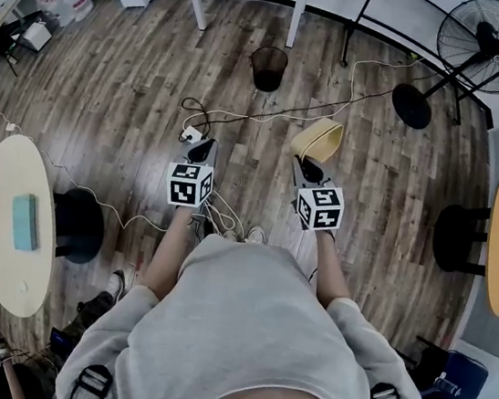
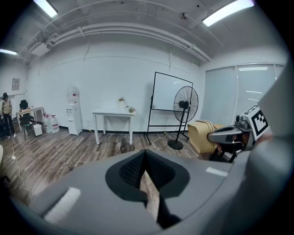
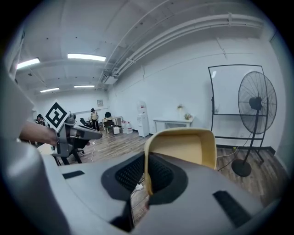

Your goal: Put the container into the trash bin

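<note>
1. We saw the right gripper (image 1: 307,167) clamped narrow on the tan container (image 1: 318,139). One thin side wall was pinched between the pads, as the right gripper view showed.
2. The container hung off the jaw tips, up in the air, and stuck out toward 12 o'clock from the gripper in the head view. Its open mouth faced back toward the gripper's camera.
3. The left gripper (image 1: 201,148) carried nothing. Its jaws were together at the tips, with only floor showing behind them.
4. The black mesh trash bin (image 1: 268,68) stood upright on the wood floor, mouth up. It was well apart from both grippers.
5. Key relation: in the head view the bin lay at about 11 o'clock from the right gripper and about 1 o'clock from the left. It sat ahead and roughly between the 2.
6. Neither gripper looked clearly nearer to the bin, but only the right one had the load.
7. We judged the coming move as a carry forward and slightly left until the container was over the bin mouth, then a release.
8. A cable (image 1: 271,114) ran across the floor between the person and the bin, which we judged a possible trip risk.
</note>
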A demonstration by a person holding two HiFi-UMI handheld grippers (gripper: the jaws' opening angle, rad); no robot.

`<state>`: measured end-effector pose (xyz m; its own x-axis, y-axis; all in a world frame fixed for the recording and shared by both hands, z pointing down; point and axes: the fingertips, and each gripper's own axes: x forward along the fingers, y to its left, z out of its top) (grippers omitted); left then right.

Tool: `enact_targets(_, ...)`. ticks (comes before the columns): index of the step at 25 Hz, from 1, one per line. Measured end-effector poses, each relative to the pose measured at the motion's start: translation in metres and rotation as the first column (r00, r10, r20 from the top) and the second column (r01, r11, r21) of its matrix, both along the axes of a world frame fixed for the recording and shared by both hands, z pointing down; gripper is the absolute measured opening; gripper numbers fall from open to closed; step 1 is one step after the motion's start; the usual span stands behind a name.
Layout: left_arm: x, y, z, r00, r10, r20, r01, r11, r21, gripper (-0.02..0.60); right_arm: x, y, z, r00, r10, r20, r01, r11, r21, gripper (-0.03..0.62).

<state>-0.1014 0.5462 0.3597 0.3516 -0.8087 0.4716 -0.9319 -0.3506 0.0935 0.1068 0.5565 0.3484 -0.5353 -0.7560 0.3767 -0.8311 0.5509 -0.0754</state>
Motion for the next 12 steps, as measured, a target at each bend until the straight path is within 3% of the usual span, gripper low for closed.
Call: enact_targets(12,0.028,-0.007,0.019,1.000,-0.005,0.013,0.005,0.999,-0.040,0.011,0.028,-0.013,0.019,1.000,-0.015,-0.001,0.015,0.999,-0.033,0.032)
